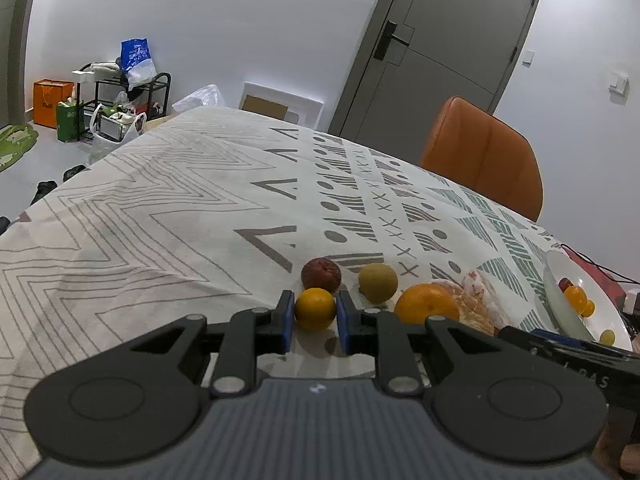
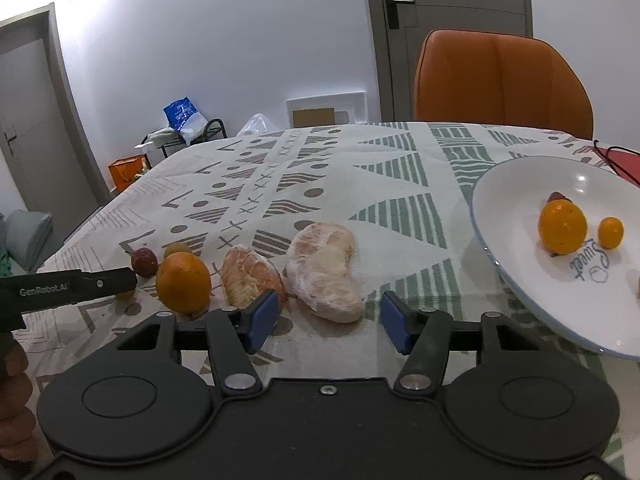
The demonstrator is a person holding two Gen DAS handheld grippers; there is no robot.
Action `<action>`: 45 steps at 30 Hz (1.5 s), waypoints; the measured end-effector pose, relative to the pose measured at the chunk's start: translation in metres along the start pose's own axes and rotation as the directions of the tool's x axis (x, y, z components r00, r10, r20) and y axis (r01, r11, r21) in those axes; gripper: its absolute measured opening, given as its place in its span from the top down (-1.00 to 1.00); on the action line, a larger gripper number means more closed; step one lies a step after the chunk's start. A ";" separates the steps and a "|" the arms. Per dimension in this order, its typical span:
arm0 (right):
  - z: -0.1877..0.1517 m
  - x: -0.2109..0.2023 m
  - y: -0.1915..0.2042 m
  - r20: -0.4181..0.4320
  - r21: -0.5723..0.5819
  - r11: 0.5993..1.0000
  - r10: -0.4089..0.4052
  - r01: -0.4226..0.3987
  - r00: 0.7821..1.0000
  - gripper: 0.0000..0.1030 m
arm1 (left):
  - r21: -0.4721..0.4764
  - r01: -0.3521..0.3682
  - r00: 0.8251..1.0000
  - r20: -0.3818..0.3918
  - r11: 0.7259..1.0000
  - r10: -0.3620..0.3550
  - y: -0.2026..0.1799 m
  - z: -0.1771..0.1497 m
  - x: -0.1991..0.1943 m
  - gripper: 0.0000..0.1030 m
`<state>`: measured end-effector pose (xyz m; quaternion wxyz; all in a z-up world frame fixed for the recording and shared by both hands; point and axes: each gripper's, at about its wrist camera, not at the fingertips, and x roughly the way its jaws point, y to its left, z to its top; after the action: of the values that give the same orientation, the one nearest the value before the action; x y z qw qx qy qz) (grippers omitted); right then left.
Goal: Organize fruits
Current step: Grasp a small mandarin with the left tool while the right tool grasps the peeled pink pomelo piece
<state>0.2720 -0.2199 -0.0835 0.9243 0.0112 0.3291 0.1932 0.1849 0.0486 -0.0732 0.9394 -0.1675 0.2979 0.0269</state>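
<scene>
Left wrist view: the left gripper clamps a small orange between its pads; lift it straight, clear of the red fruit just beyond.

Right wrist view: the right gripper gapes empty, a pomelo piece just ahead, the plate off to its right.

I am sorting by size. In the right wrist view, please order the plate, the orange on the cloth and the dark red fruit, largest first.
1. plate
2. orange
3. dark red fruit; it lies farther away, so the gap may be exaggerated.
</scene>
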 end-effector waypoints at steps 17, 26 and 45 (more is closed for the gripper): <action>-0.006 -0.007 -0.006 -0.002 0.014 0.999 0.050 -0.050 0.999 0.40 | 0.007 -0.015 1.000 0.012 1.000 0.015 -0.005 -0.001 -0.011 0.60; -0.015 -0.025 -0.010 -0.019 0.020 0.998 0.063 -0.062 0.998 0.40 | 0.011 -0.021 1.000 0.015 1.000 0.021 -0.007 -0.002 -0.012 0.60; -0.004 -0.001 -0.001 0.002 -0.010 0.999 0.053 -0.053 0.999 0.19 | 0.011 -0.042 0.999 0.002 0.999 0.042 0.001 0.004 -0.001 0.60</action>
<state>0.2691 -0.2217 -0.0856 0.9193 0.0153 0.3266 0.2191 0.1861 0.0510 -0.0704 0.9399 -0.1557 0.3006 0.0452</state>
